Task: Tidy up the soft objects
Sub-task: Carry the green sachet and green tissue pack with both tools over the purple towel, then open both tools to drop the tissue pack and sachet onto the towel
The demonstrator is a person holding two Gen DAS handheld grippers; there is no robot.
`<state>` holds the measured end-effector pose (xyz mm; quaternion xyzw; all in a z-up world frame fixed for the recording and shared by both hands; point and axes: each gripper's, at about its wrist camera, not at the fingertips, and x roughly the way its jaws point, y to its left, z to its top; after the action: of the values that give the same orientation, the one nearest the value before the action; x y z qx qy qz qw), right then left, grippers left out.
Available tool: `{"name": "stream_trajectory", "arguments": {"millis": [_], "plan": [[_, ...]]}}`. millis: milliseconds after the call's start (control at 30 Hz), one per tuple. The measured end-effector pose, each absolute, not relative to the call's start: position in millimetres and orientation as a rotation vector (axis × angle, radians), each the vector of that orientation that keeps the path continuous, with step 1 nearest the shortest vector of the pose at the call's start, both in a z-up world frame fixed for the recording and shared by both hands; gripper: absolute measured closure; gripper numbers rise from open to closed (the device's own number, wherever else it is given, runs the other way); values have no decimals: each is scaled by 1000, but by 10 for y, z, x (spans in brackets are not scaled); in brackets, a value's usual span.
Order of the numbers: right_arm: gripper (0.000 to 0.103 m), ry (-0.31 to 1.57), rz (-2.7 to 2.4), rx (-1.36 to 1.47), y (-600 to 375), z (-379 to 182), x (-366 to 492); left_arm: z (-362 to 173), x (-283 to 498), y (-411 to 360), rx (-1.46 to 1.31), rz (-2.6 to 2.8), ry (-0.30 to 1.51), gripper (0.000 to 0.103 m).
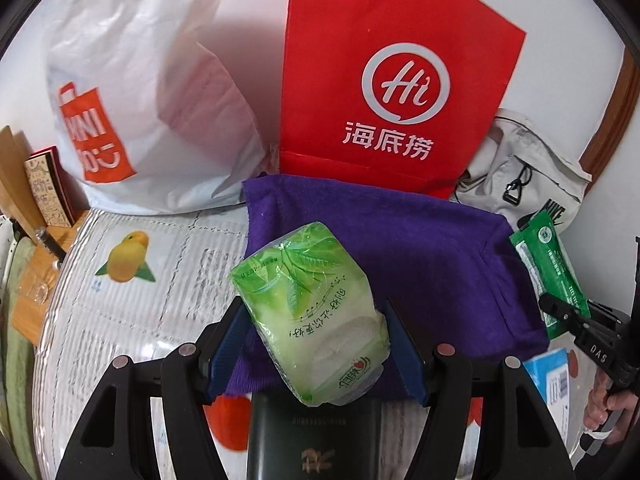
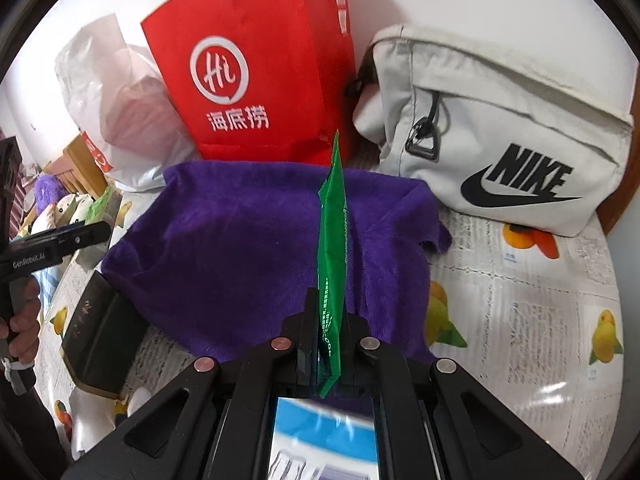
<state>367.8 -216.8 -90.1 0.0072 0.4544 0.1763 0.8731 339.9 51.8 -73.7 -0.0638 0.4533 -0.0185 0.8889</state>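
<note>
My left gripper is shut on a light green tissue pack, its blue pads pressing both sides, held above a purple towel. In the right wrist view my right gripper is shut on a thin dark green packet that stands on edge over the same purple towel. That green packet and the right gripper's black body also show at the right edge of the left wrist view. The left gripper shows at the left edge of the right wrist view.
Behind the towel stand a red paper bag, a white plastic bag and a cream Nike bag. A dark box lies at the towel's near left corner. A fruit-print tablecloth covers the table. A blue-white pack lies below my right gripper.
</note>
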Motion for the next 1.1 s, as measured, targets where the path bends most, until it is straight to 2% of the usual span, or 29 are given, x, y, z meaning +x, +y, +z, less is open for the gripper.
{"name": "stream_trajectory", "arguments": {"millis": [600,1100], "plan": [[98,1106,405,-14,-2172,-1315,4053,-1119,4197,370,-126,-64,1067,37],[95,1131,402,-43,-2110,-1419,4100,-1234,4364,408,-147,-72,1115,36]]}}
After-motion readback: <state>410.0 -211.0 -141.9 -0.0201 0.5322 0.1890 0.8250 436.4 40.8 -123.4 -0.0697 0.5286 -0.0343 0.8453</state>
